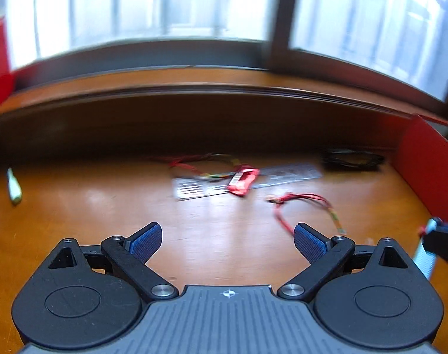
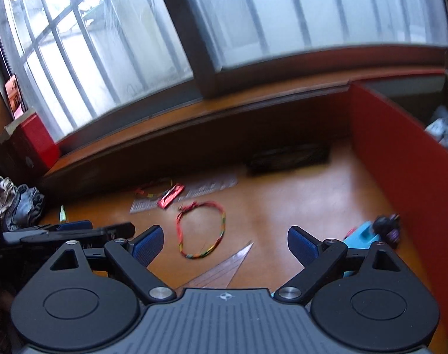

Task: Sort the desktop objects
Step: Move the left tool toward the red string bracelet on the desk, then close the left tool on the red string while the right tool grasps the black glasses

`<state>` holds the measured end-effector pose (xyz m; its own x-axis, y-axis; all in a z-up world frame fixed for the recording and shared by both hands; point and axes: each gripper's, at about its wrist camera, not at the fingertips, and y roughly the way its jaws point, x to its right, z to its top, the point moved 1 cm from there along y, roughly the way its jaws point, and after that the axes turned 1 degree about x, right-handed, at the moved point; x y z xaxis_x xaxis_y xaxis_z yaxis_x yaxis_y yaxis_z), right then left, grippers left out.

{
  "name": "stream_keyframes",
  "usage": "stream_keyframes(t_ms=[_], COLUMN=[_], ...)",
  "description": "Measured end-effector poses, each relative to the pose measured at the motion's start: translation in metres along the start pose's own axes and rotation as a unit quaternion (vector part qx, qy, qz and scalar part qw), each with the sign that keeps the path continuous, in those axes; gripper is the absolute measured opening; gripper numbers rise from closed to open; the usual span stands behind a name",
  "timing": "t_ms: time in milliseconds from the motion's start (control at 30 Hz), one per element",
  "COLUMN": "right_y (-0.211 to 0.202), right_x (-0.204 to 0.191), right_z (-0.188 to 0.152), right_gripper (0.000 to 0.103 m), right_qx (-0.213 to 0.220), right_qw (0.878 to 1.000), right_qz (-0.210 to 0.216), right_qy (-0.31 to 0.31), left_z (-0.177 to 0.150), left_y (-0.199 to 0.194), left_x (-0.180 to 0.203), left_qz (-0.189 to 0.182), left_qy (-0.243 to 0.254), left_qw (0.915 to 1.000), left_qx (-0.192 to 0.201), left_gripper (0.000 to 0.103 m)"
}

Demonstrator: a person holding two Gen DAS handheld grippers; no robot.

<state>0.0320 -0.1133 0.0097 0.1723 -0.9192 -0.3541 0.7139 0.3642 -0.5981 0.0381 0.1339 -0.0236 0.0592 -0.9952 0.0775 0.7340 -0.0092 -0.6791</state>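
My left gripper (image 1: 227, 242) is open and empty above the wooden desk (image 1: 106, 206). Ahead of it lie a red wrapper (image 1: 243, 180) on a clear ruler (image 1: 247, 181) and a red braided cord (image 1: 305, 206). My right gripper (image 2: 225, 243) is open and empty. A red, green and yellow braided loop (image 2: 202, 228) lies just ahead of it, with a clear set square (image 2: 224, 270) under the jaws. The red wrapper (image 2: 171, 196) and ruler (image 2: 188, 194) lie farther back. A blue object (image 2: 359, 237) and a dark small thing (image 2: 386, 225) sit at the right.
A red box (image 2: 401, 159) stands along the right, also at the right edge of the left wrist view (image 1: 430, 174). A black bundle (image 2: 289, 156) lies by the back ledge. A pale green pen (image 1: 14, 187) lies far left. Crumpled cloth (image 2: 20, 203) sits at the left.
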Motion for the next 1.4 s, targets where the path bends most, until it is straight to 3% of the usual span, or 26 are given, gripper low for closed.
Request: stream_keyframes(t_ms=[233,400,633,767,867,1033,1067,1167,1400], right_y=[0.032,0.05,0.074,0.084,0.089,0.097,0.1,0.106,0.11], right_x=[-0.013,-0.013,-0.007,-0.009,-0.01,-0.01,-0.01,-0.012,-0.012], right_z=[0.003,0.003,0.003,0.003,0.004,0.005,0.005,0.005,0.017], right_gripper=[0.091,0.083,0.076,0.075,0.075,0.075,0.075,0.075,0.073], right_qx=[-0.029,-0.055,-0.065,-0.068,-0.068,-0.074,-0.077,-0.083,-0.062], right_qw=[0.999,0.998,0.997,0.997,0.997,0.996,0.996,0.996,0.996], right_qz=[-0.015,-0.025,-0.038,-0.041,-0.047,-0.047,-0.046,-0.044,-0.062], right_qy=[0.002,-0.003,0.018,0.012,0.004,0.003,0.003,-0.003,-0.032], left_z=[0.016,0.036,0.05,0.049,0.043,0.04,0.04,0.038,0.031], left_y=[0.026,0.054,0.081,0.094,0.095,0.09,0.09,0.089,0.066], left_x=[-0.034,-0.046,-0.042,-0.041,-0.044,-0.048,-0.048,-0.048,-0.052], left_qz=[0.021,0.033,0.025,0.011,0.003,-0.001,0.001,0.004,0.001], left_qy=[-0.017,-0.027,0.016,0.015,-0.004,-0.015,-0.013,-0.019,-0.033], left_qw=[0.9996,0.9991,0.9995,0.9998,0.9999,0.9998,0.9999,0.9998,0.9994], left_qx=[-0.005,0.001,0.015,-0.002,-0.016,-0.009,-0.008,-0.006,0.008], left_gripper=[0.097,0.097,0.091,0.074,0.066,0.045,0.032,0.009,0.005])
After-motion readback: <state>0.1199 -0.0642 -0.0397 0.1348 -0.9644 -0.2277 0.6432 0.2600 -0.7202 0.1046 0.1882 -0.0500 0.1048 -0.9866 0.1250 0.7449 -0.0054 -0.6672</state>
